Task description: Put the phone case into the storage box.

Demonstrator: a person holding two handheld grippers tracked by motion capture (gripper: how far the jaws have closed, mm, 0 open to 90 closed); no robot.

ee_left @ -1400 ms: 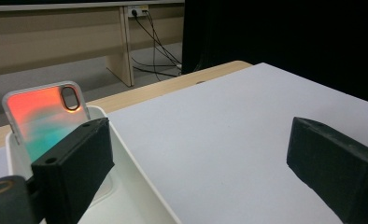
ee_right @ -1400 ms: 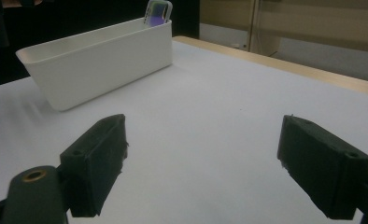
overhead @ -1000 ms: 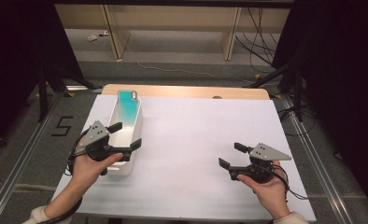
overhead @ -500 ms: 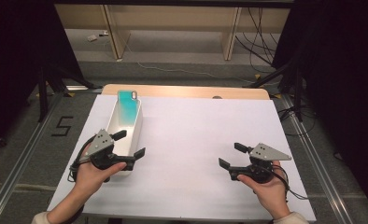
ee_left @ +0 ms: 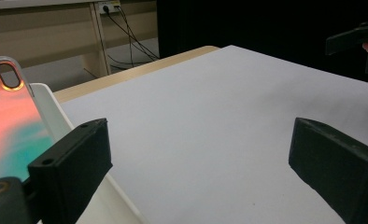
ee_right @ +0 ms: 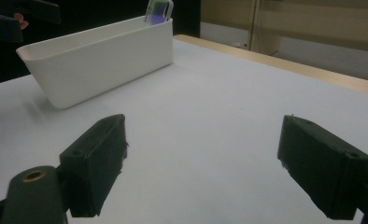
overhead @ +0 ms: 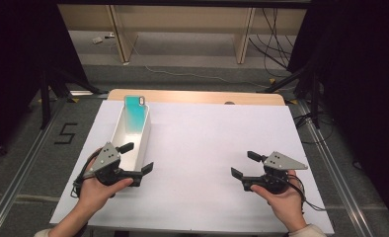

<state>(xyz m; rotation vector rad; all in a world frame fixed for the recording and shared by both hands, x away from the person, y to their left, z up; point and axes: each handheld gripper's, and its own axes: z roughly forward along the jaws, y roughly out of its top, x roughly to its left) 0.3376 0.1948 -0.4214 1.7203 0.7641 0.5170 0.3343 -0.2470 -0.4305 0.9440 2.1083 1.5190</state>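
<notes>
A long white bin (overhead: 146,140) lies lengthwise at the table's left. A teal phone case (overhead: 135,116) leans inside it against the far end. My left gripper (overhead: 139,158) hovers at the bin's near end, open and empty, one jaw over the bin and one just right of it. In the left gripper view the case (ee_left: 9,126) looks pink and teal beside the bin rim (ee_left: 51,105), left of the jaws (ee_left: 196,172). My right gripper (overhead: 241,164) rests open and empty at the right, pointing left at the bin (ee_right: 102,56) and the case (ee_right: 159,10).
A white sheet (overhead: 207,133) covers the table, with a wooden strip (overhead: 197,96) along the far edge. Metal rails (overhead: 29,163) run along both sides. Shelving legs and cables (overhead: 266,29) stand beyond the table on the floor.
My left gripper has drawn back toward the near edge, past the bin's near end. The right gripper, the bin and the case have stayed put.
</notes>
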